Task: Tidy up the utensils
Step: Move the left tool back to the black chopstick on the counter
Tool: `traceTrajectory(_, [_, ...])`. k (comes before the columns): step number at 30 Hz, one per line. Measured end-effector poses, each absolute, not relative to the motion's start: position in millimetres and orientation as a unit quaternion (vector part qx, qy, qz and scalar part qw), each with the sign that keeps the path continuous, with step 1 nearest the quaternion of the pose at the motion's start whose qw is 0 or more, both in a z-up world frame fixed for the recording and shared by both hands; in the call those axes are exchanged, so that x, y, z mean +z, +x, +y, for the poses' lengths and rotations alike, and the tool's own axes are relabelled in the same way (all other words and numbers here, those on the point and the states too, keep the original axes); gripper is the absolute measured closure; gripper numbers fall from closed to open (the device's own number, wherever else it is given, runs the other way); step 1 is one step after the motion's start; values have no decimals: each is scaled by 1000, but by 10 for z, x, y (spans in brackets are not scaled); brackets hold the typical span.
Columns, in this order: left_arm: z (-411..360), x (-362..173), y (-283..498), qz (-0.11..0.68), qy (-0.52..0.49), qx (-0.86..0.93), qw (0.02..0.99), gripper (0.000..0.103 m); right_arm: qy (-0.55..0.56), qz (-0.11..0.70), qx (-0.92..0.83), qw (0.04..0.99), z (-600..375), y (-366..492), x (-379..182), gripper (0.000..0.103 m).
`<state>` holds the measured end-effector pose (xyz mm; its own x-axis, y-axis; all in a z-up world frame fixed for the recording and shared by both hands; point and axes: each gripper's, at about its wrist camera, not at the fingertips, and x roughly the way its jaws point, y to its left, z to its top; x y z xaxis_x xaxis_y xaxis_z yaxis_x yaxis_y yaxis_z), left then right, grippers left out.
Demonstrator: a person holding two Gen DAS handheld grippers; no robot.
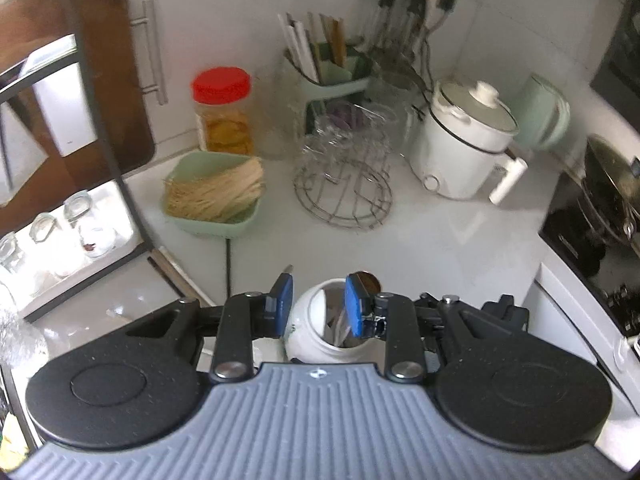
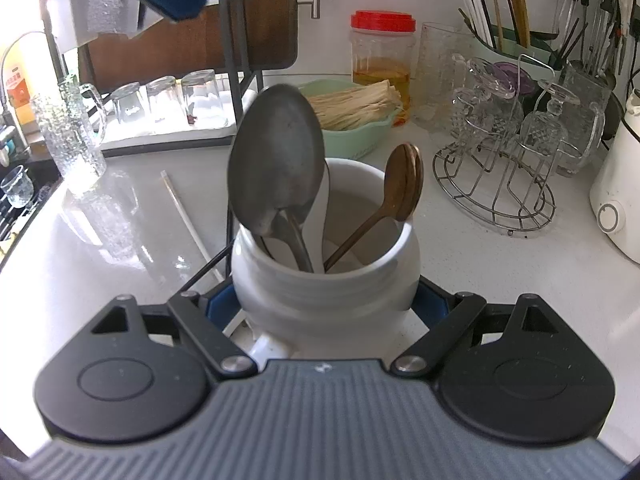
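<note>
Jar (image 2: 326, 280) is the landmark: white ceramic utensil crock, on the white counter (image 2: 480, 264) right in front of the right gripper (image 2: 326, 308); right jaws are clamped on the jar's lower body, one blue pad on each side, pressing the wall; left gripper (image 1: 318, 304) hovers above the jar's mouth, jaws partly spread, nothing between the pads.

Inside the jar: large metal spoon (image 2: 276, 160) leaning at the left rim, bowl up; a white spoon just behind it; wooden spoon (image 2: 406, 184) leaning at the right rim; handles all down in the jar.

Left of the jar on the counter: a loose white chopstick (image 2: 188, 216), flat, clear of the jar, with a dark one partly hidden beside the jar's base.

Handling, as judgement: jar looks heavy, rigid, glazed so slippery, and breakable; hold low on the belly as now. Chopstick is light, stiff, thin, lying flush; best pinched across the middle, likely to roll or slip. Spoons stiff; take by the bowl end that stands above the rim.

Beyond the jar: green bowl (image 2: 360, 140) of dried noodles; wire rack (image 2: 496, 192) with upturned glasses to the right; red-lidded plastic jar (image 2: 382, 56) further back; green chopstick holder (image 2: 512, 48) at the wall, full of chopsticks.
</note>
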<state>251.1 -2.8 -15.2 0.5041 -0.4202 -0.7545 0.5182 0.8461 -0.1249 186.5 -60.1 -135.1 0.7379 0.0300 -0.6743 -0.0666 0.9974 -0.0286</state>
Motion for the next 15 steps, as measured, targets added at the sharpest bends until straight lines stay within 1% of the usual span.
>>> traceTrajectory(15, [494,-496,2355,417,-8,-181,891,70,-28,355,42,934,-639,1825,-1360,12])
